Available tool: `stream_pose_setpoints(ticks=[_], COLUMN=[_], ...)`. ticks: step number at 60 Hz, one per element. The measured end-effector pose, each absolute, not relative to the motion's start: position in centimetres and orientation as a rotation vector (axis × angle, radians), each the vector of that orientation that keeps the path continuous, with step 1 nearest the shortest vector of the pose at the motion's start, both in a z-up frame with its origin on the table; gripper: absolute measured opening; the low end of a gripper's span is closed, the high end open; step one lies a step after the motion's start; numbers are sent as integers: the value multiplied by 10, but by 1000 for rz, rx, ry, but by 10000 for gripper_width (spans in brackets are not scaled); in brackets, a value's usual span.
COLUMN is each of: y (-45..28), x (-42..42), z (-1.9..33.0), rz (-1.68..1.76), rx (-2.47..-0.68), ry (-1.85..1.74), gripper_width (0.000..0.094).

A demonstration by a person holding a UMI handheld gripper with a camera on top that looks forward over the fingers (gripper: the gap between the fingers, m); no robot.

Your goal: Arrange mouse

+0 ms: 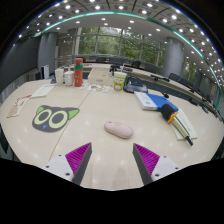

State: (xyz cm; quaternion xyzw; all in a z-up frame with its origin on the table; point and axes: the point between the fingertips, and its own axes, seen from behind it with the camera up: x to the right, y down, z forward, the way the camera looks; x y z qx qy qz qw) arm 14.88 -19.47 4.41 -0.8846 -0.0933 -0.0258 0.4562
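A pale pink mouse (118,128) lies on the light wooden table (90,108), just ahead of my fingers and a little left of their midline. A black cat-face mouse mat with green eyes (54,117) lies to the left of the mouse, apart from it. My gripper (112,160) is open and empty, its two purple pads (79,158) wide apart, held above the table's near part. Nothing stands between the fingers.
To the right lie a screwdriver with a yellow and black handle (173,116), a blue box (158,101) and papers. At the back stand an orange bottle (78,72), cans, a cup (119,81) and a green-lidded container (135,86). Chairs line the far side.
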Motion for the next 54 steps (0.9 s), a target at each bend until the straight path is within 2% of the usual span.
stream_pose_setpoints(ticks=[15,38,43,47,51,54], y=[-119,-44,-33,-26,-22,-20], x=[178,182,182,180,180,180], z=[3,-7,-9,-11,-11,-11], rz=[-47,-6,15,38,48,35], rx=[-2228,-2228,-2228,-2228,-2223,-2218], ry=[-222,-229,-211,-192,-179,-186], gripper_width=[807,787,730,638,495,473])
